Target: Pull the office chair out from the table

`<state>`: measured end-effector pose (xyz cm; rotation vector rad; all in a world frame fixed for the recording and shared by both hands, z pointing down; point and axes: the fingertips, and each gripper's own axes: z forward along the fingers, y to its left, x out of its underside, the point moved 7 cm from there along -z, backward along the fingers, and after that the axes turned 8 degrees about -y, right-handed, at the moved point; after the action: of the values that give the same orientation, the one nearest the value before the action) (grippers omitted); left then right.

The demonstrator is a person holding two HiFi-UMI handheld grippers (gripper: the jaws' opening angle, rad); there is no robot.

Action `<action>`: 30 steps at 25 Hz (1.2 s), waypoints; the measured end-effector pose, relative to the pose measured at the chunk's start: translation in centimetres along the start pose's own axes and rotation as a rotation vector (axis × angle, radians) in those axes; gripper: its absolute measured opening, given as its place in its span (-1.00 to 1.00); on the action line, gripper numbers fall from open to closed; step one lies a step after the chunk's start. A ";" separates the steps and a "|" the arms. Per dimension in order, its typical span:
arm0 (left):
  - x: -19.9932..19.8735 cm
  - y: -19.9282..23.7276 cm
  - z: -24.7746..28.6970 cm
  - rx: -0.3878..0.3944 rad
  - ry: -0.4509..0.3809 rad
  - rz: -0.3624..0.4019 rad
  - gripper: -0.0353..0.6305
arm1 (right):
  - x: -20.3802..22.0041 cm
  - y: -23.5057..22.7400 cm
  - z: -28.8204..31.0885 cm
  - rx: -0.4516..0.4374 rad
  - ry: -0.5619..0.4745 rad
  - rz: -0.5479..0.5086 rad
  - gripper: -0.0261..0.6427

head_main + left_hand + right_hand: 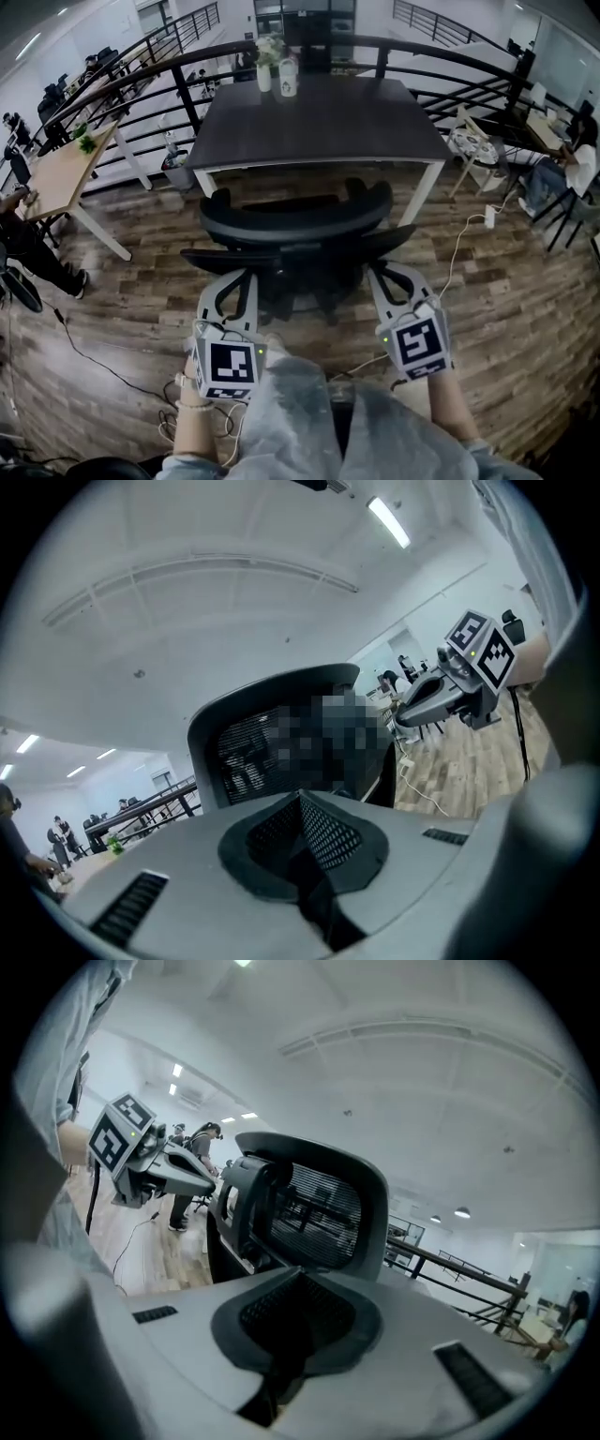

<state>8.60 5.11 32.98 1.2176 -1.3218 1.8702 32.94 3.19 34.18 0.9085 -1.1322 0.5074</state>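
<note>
Approach is the step in hand, by my reading: no grasp is made yet. Nearest, the left tool and the right tool are held out side by side, each with its jaws pressed together and nothing between them. Their tips sit just behind the office chair, at the left and right ends of its backrest; whether they touch it I cannot tell. The chair faces away, its seat pushed up to the near edge of the dark worktop. At the far edge stand a vase and a cup. The next move likely calls for parting the jaws, clamping the backrest rim, then drawing straight back.
</note>
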 end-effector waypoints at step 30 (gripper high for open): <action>-1.5 -1.6 -0.1 0.055 -0.014 -0.100 -0.86 | 0.1 0.9 -0.3 0.013 -0.001 0.097 -0.91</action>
<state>10.53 5.85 32.36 1.3018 -1.2016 1.8415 32.43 3.89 34.54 0.8685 -1.1796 0.5944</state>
